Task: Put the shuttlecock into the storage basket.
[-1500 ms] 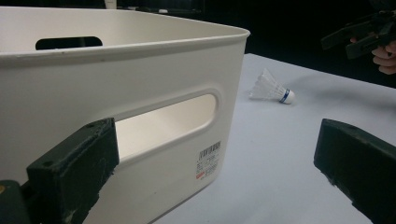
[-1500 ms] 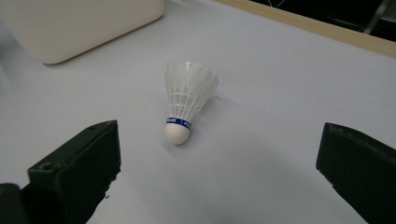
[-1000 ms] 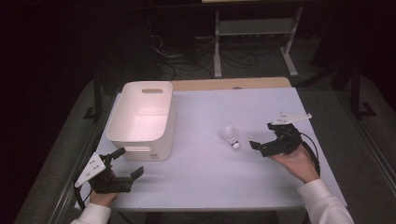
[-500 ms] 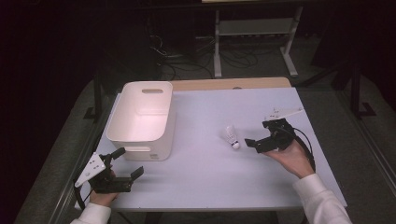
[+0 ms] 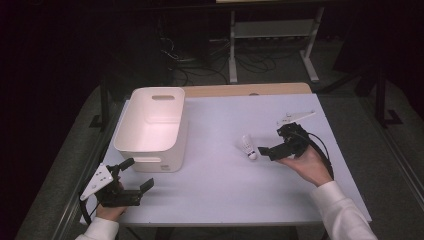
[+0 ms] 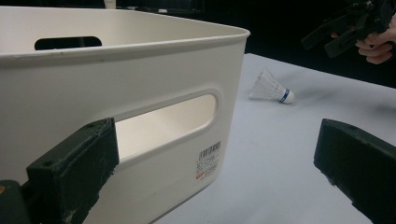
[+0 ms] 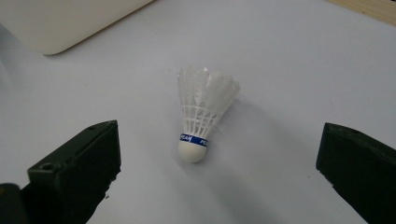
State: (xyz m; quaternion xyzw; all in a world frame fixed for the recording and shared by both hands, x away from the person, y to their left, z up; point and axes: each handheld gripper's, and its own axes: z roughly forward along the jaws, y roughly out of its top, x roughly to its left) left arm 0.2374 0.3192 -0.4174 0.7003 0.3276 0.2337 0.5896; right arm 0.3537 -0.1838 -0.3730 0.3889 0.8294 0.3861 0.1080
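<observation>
White shuttlecock lies before the spread right claw.

The shuttlecock has white feathers, a white cork tip and a narrow blue band with pale lettering just above that tip. The bin at nine o'clock of it is creamy white all over, with a small white label printed in black and a touch of red. The worktop is plain pale lavender-white with a tan wooden strip along its twelve o'clock edge. Both the right tongs and left tongs are matt black, each carrying a light grey plate.
</observation>
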